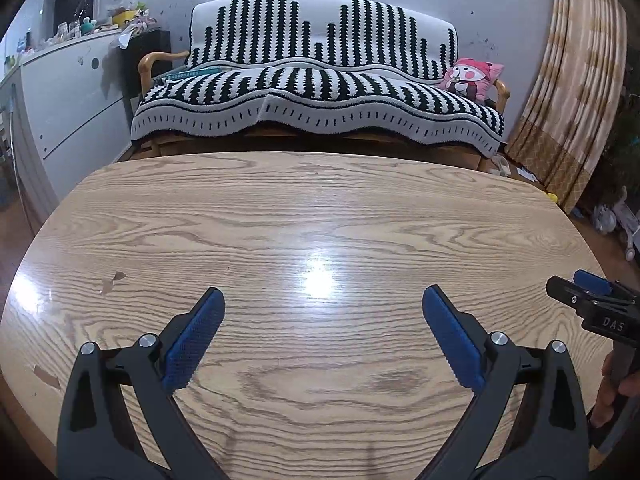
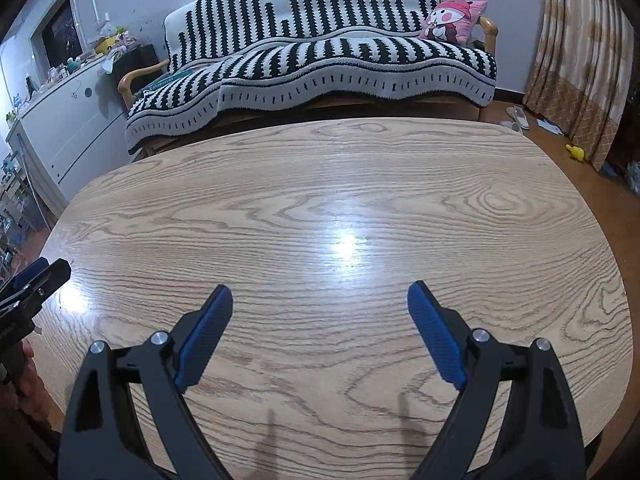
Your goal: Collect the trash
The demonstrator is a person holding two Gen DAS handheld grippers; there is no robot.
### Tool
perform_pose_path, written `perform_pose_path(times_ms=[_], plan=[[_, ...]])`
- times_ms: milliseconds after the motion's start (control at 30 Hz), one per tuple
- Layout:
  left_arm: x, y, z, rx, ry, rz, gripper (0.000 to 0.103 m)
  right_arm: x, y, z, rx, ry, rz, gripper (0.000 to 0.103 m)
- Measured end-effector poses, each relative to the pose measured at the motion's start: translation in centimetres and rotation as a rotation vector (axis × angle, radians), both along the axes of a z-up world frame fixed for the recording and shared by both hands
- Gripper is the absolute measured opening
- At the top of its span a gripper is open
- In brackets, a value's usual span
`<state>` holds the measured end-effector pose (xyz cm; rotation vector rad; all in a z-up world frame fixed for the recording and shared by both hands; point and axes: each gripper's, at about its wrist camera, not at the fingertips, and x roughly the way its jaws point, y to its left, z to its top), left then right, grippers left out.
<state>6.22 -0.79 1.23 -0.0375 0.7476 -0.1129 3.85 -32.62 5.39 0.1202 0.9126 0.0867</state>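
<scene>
Wood-grain table is filling both views, with a striped sofa sitting behind it. Left gripper and right gripper are hovering over the table, fingers spread wide and grasping nothing. No trash is showing on the table; white scraps beyond its far right corner, possibly paper, are probably lying light and limp, best pinched at a raised edge.
</scene>
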Motion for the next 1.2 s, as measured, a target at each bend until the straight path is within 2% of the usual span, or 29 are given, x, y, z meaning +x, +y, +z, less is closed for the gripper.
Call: perform_pose_path(times_ms=[1200], plan=[[-0.34, -0.04, -0.22, 0.022, 0.013, 0.003, 0.096, -0.19, -0.13, 0.18, -0.003, -0.004, -0.007, 0.086]])
